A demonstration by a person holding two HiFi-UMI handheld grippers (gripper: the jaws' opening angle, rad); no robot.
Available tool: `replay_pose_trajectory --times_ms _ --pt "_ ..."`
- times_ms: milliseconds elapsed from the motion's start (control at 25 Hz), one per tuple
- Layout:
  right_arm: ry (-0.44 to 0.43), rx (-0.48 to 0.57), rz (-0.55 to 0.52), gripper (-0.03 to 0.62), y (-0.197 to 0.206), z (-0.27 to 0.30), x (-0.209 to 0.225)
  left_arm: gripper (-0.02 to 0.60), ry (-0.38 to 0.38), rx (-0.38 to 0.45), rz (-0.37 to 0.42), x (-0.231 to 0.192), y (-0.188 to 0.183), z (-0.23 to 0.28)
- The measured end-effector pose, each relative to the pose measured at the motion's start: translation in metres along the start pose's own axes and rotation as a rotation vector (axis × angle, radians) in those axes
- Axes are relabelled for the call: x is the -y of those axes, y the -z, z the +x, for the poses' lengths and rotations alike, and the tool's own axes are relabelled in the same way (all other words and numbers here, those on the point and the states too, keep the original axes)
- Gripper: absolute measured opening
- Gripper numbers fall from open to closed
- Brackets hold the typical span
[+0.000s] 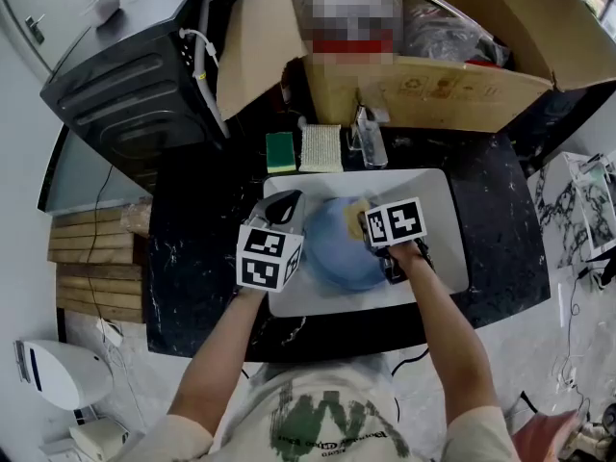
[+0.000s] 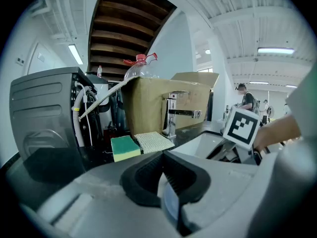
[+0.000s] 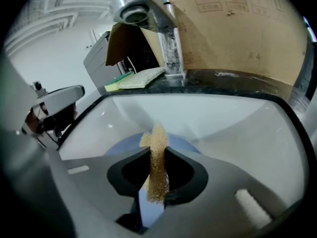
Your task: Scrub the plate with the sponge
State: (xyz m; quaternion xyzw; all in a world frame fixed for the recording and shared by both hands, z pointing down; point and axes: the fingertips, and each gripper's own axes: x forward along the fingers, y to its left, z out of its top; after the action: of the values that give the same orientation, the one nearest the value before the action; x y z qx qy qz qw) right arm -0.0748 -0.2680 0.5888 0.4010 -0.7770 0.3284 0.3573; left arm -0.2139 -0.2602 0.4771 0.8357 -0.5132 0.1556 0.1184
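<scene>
Two grippers are both loaded up, so I'd say the setup part is done. The left gripper [image 2: 163, 175] has its jaws pinched shut on the thin rim of the blue plate [image 1: 337, 253]. The right gripper [image 3: 157, 170] is clamped on a tan sponge [image 3: 157, 152] that pokes out past the jaw tips, right above the plate's face.

The plate sits inside the white sink [image 1: 445, 229], below the tap [image 1: 369, 138]. It's held by its left edge rather than left lying loose.

My read is that the actual scrubbing is either barely started or just about to. There's no foam or water on the plate that I can see, and I can't tell if the sponge is touching the surface or hanging just off it. So pretty much all the rubbing is left to do (plus whatever counts as "clean enough").

Pose-wise, both forearms reach forward and down from the body into the sink. The two grippers are close together over the plate, left one on its near-left rim, right one over the right half.

There's also a spare green sponge [image 1: 280, 150] and a pale scrub pad [image 1: 320, 147] sitting side by side on the dark counter [image 1: 192, 248] behind the sink, untouched.
</scene>
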Motion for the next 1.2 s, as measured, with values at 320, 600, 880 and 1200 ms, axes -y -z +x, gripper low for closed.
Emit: replay_pose_trajectory --times_ms 320,600,880,1200 --pt "-0.111 -0.044 -0.065 0.072 0.002 0.014 -0.056 0.002 -0.005 0.002 0.006 -0.001 -0.001 -0.003" --pt "-0.169 -0.116 -0.089 0.072 0.02 0.034 -0.091 0.002 -0.008 0.009 0.015 -0.001 -0.003 -0.006" --pt "-0.155 -0.194 -0.104 0.072 0.038 0.047 -0.086 0.002 -0.014 0.013 0.014 -0.002 -0.003 -0.007" --pt "-0.093 -0.217 -0.132 0.072 0.043 0.044 -0.064 0.002 -0.012 0.011 0.018 0.0 -0.002 -0.005"
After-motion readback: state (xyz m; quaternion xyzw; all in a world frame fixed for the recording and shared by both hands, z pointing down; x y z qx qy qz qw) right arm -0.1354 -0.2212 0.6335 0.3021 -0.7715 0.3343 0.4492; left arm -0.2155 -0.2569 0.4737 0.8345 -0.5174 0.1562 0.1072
